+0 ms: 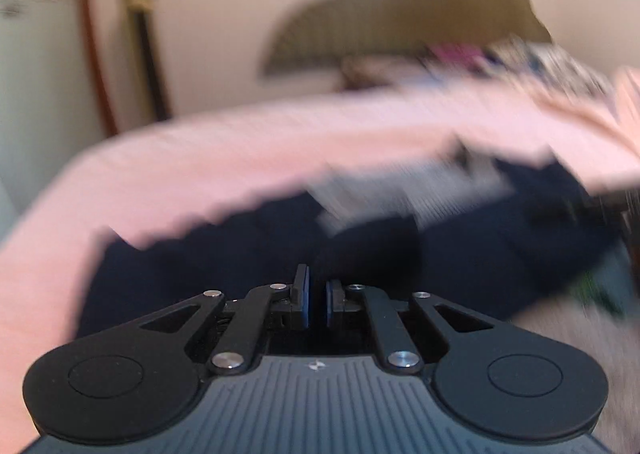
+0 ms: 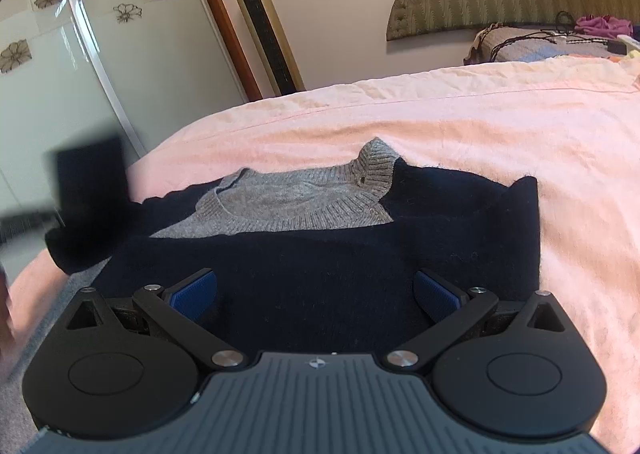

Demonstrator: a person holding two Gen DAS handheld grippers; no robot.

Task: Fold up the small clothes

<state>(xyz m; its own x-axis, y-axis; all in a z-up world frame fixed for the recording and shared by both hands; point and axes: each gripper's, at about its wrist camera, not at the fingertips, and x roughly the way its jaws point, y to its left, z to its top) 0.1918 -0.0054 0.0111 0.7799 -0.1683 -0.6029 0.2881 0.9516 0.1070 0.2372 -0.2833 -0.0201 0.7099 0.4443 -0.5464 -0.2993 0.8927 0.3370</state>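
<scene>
Lying flat: navy knit sweater [image 2: 360,246] w/ ribbed grey collar [image 2: 372,169].

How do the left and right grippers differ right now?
The left gripper has its jaws nearly closed, only a narrow gap between the blue pads; the right gripper has its jaws spread wide. The left wrist view is motion-blurred, the right is sharp. Whether the left pinches any fabric cannot be told; the right holds nothing. Both point over the navy sweater with its grey collar, lying on the pink bedsheet.
</scene>
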